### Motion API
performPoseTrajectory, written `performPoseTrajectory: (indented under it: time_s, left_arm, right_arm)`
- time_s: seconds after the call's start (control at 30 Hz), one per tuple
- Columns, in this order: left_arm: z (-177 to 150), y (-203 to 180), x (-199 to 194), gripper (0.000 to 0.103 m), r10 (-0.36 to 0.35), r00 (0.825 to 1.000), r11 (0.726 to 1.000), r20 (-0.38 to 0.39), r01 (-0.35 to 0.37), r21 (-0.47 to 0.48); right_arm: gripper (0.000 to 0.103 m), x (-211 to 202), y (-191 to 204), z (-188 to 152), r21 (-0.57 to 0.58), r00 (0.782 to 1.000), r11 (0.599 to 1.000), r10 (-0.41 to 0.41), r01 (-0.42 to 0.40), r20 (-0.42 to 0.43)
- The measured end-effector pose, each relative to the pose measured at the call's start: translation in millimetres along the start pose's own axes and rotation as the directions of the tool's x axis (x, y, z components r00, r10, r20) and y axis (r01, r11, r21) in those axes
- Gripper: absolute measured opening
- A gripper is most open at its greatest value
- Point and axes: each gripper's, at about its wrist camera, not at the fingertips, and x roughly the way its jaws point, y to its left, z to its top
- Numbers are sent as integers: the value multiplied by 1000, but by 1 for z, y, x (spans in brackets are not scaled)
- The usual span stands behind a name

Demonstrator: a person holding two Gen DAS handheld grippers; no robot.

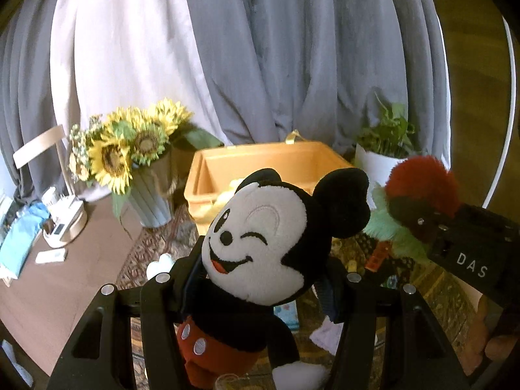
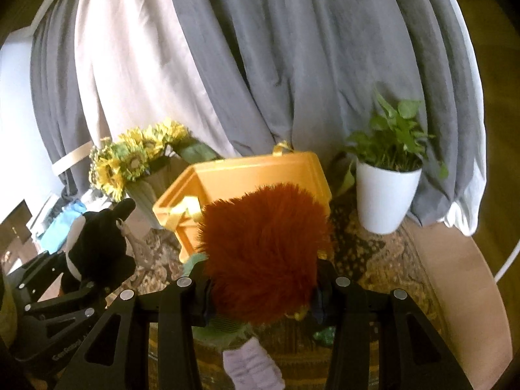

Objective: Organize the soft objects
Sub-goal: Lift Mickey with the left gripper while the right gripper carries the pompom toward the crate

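Left gripper (image 1: 260, 295): you are clamping its black jaws on the black, white and red winking mouse plush (image 1: 260, 237), around the neck and body, with the head rising toward twelve o'clock in the left wrist view.
Right gripper (image 2: 260, 292): you are pinching it closed on the fluffy rust-red and mint-green furry toy (image 2: 263, 253), whose fur is hiding the pads.
Step in hand: I judge you are carrying both soft toys, held clear of the patterned brown rug (image 2: 367, 253), toward the open orange plastic storage box (image 1: 260, 159).
Box position: it is sitting at twelve o'clock beyond both toys, with something pale yellow already inside.
Next move: it is probably calling for you to bring each toy over the rim before letting go, one at a time since the opening looks tight.
Mouse plush look: it is hanging slightly tilted, its red shorts with white buttons at six o'clock.
Furry toy look: it is bulging loosely, so I expect it to squash easily.
Neighbours: sunflowers in a ribbed grey vase (image 1: 136, 149) at ten o'clock and a leafy plant in a white pot (image 2: 386, 195) at two o'clock are flanking the box.
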Motion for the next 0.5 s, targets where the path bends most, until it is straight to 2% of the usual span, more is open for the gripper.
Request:
performPoseTrajectory:
  time_s: [0.5]
  left_arm:
    - [48,3,17,58,14,994,999,108,-18,33]
  right_arm:
    - [45,32,0,50,-31,997,999,22,-20,76]
